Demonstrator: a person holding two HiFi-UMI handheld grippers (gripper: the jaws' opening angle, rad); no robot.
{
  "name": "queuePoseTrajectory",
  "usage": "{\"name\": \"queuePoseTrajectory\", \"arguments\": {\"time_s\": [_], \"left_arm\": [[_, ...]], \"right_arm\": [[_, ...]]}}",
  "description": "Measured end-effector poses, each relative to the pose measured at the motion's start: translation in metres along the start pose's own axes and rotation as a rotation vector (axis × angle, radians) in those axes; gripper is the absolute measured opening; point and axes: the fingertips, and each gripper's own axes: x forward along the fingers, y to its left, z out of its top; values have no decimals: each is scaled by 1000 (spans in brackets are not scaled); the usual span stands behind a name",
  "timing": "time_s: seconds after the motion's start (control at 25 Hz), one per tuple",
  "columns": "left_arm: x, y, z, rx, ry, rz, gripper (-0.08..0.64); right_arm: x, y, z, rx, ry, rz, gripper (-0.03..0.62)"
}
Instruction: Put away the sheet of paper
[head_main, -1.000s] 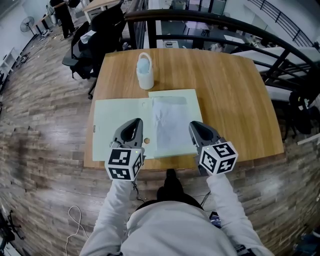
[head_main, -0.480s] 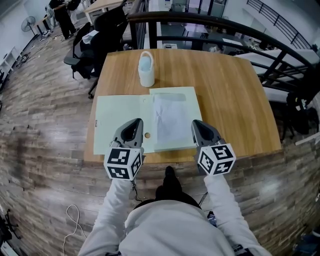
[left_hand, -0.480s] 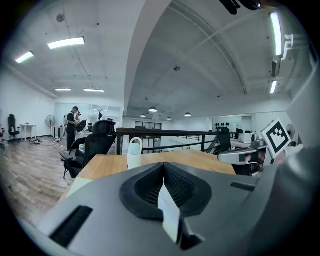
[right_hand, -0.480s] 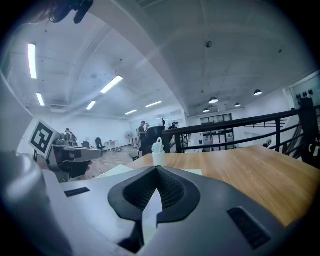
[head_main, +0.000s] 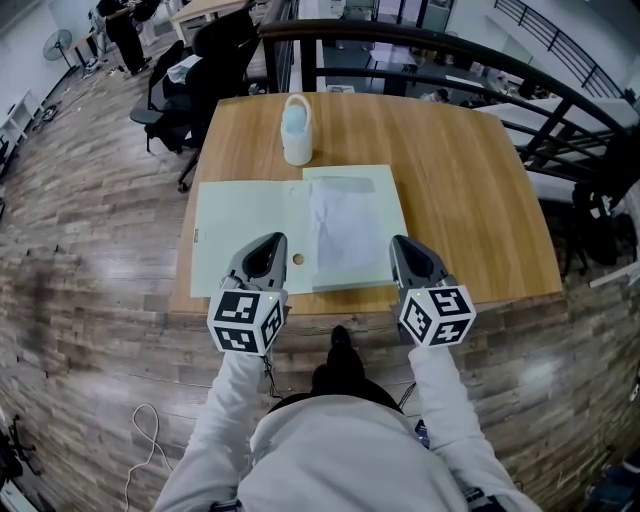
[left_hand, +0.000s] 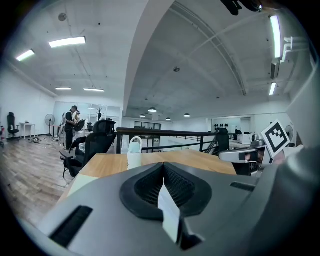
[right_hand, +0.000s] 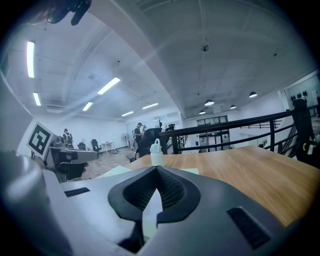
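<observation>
Sheet of paper (head_main: 345, 225): centre frame, flat on right leaf of open folder (head_main: 240, 220), apparently ready for filing. Left gripper (head_main: 268, 246), right gripper (head_main: 404, 246): either side of sheet, jaws together, nothing clamped.

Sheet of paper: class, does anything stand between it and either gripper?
Nothing visible does. The sheet lies bare on the right half of the open folder, with the left gripper and right gripper, both shut, at either side of it. The bottle stands beyond the folder, out of the way.

Near edge of pale green card folder (head_main: 240, 215), lower centre, hidden behind left gripper (head_main: 268, 245) and right gripper (head_main: 405, 248); white paper sheet (head_main: 345, 225) print unreadable.
</observation>
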Motion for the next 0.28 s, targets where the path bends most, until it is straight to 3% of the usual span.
{"name": "queuePoseTrajectory", "arguments": {"time_s": [0.28], "left_arm": [[-8, 0, 1, 4, 4, -14, 20]], "right_arm": [[-5, 11, 1, 17, -14, -4, 26]]}}
